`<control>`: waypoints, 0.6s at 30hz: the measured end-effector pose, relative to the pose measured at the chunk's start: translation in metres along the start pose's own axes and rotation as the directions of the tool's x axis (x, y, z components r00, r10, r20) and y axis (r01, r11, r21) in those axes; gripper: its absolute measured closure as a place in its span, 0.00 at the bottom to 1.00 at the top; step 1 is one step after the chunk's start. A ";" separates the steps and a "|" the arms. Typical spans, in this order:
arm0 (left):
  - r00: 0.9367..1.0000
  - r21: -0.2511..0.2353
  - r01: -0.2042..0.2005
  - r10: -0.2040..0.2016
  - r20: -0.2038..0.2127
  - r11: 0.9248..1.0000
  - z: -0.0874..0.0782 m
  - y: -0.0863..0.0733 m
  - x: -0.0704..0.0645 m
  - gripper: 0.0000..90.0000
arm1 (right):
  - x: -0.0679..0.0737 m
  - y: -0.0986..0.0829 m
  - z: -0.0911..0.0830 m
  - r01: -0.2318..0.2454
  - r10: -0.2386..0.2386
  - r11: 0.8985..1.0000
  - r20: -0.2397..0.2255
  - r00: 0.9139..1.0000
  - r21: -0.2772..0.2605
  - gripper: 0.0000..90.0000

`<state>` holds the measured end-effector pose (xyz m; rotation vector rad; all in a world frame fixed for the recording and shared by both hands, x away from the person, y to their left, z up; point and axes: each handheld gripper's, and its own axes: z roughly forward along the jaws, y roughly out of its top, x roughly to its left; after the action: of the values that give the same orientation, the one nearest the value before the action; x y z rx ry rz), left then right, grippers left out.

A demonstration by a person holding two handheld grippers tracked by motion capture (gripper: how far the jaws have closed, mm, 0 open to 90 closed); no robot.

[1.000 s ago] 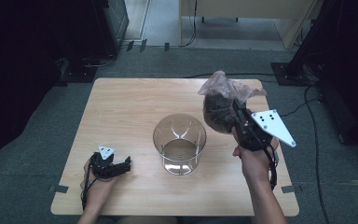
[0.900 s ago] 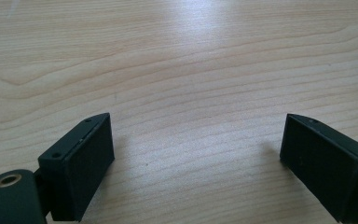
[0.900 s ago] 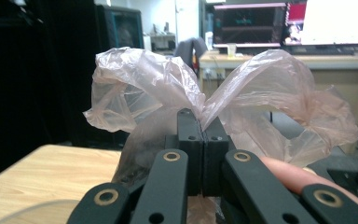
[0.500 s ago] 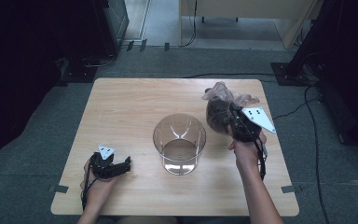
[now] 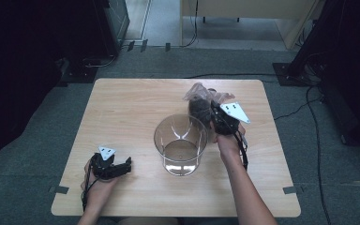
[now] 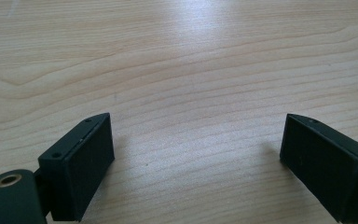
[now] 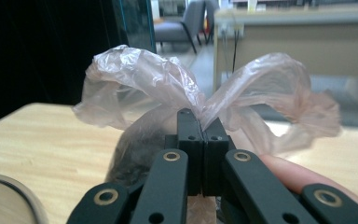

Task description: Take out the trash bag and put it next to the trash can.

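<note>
The right gripper (image 5: 215,121) has its jaws pressed together on the gathered neck of a thin plastic bag (image 5: 200,104), so the bag hangs closed with its dark load beneath, just beside the far right rim of the clear round container (image 5: 180,144); I'd judge it is meant to go in; what the dark stuff is I cannot tell. The container looks empty. The left gripper (image 5: 117,166) rests on the table (image 5: 122,108), jaws spread, holding nothing.

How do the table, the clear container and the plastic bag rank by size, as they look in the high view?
Largest to smallest:
1. table
2. clear container
3. plastic bag, partly hidden behind the right gripper, so this last place is less sure.
</note>
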<state>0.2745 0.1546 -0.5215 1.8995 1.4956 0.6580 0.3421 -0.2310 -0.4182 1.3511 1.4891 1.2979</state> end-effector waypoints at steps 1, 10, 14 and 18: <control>1.000 -0.001 0.001 -0.001 0.000 1.000 0.000 0.000 0.000 0.10 | -0.001 -0.004 0.003 -0.009 0.009 1.000 -0.004 1.000 0.016 1.00; 1.000 -0.001 0.001 -0.001 0.000 1.000 0.000 0.000 0.000 0.10 | -0.012 -0.020 -0.003 -0.005 0.013 0.997 -0.105 0.994 0.076 0.58; 1.000 -0.001 0.001 -0.001 -0.001 1.000 0.001 0.000 -0.001 0.10 | -0.013 -0.022 -0.010 0.032 -0.031 0.994 -0.011 0.999 0.108 0.30; 1.000 -0.001 0.002 -0.002 -0.001 1.000 0.001 0.001 -0.001 0.10 | -0.020 -0.025 -0.016 0.041 -0.041 0.989 0.001 0.999 0.142 0.20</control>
<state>0.2751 0.1538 -0.5216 1.8969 1.4965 0.6589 0.3246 -0.2523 -0.4413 1.4045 1.6243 1.1812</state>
